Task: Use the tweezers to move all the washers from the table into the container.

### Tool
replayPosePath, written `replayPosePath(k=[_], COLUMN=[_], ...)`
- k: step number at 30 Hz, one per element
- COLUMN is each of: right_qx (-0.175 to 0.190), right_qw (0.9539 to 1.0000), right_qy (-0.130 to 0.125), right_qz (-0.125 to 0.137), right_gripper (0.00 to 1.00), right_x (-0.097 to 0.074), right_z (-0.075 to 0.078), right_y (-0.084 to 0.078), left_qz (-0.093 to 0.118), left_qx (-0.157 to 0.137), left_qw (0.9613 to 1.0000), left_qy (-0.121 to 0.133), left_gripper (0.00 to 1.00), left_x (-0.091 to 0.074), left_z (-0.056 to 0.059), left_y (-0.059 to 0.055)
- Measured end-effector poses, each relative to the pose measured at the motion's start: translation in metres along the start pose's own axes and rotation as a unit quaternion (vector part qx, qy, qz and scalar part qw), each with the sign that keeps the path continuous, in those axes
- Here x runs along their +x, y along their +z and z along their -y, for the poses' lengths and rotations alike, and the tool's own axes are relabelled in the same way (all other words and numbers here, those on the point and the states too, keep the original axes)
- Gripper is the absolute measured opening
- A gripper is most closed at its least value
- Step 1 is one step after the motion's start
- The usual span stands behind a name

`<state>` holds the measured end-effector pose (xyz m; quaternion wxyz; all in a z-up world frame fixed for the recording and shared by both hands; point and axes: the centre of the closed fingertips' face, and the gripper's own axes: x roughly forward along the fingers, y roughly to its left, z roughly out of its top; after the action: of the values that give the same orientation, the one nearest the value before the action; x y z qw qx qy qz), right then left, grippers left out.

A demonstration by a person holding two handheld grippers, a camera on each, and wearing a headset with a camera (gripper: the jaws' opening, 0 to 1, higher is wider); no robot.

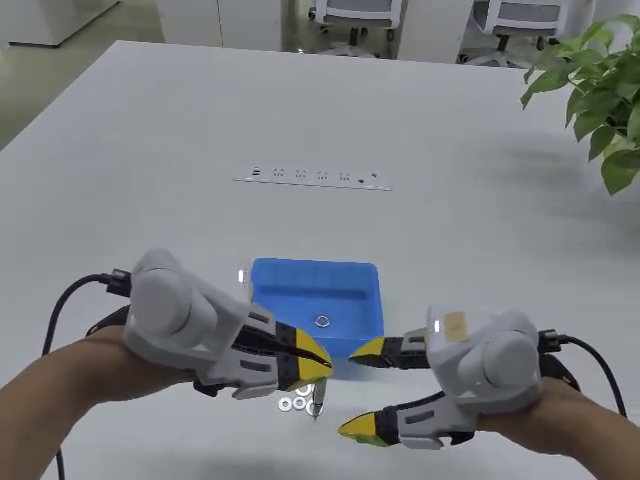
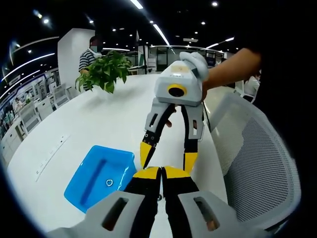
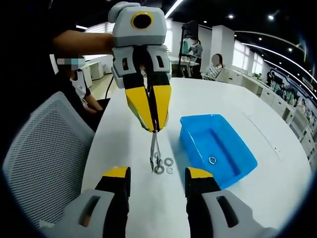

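Right gripper view looks at the left gripper (image 3: pixel 154 125), its jaws pinched on the tweezers (image 3: pixel 154 148), which point down with their tips at a small cluster of washers (image 3: pixel 165 166) on the white table (image 3: pixel 124 144). The right gripper (image 1: pixel 360 390) hovers just beside them, jaws spread wide, holding nothing. Just beyond the cluster stands the blue container (image 3: pixel 200 131), with one washer (image 3: pixel 212 160) lying inside.

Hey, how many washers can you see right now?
4 washers: one washer lies in the container; three washers cluster on the table at the tips of the tweezers held by the left gripper. More may hide behind the tweezers.
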<state>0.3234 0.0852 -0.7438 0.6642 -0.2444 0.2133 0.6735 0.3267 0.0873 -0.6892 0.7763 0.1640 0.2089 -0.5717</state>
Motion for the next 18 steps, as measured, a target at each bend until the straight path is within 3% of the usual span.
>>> replayPosePath(k=[7,18], right_qx=[-0.020,-0.064], right_qw=[0.9996,0.9965], right_qy=[0.019,0.047], right_qz=[-0.008,-0.024], right_gripper=[0.32,0.23], right_x=[0.010,0.026], right_z=[-0.003,-0.005], right_y=[0.001,0.005], left_qz=[-0.002,-0.012], left_qx=[0.003,0.008], left_qw=[1.0000,0.9998], left_qy=[-0.004,-0.012], left_gripper=[0.05,0.06], left_x=[0.001,-0.001], left_z=[0.002,0.002], left_y=[0.001,-0.001])
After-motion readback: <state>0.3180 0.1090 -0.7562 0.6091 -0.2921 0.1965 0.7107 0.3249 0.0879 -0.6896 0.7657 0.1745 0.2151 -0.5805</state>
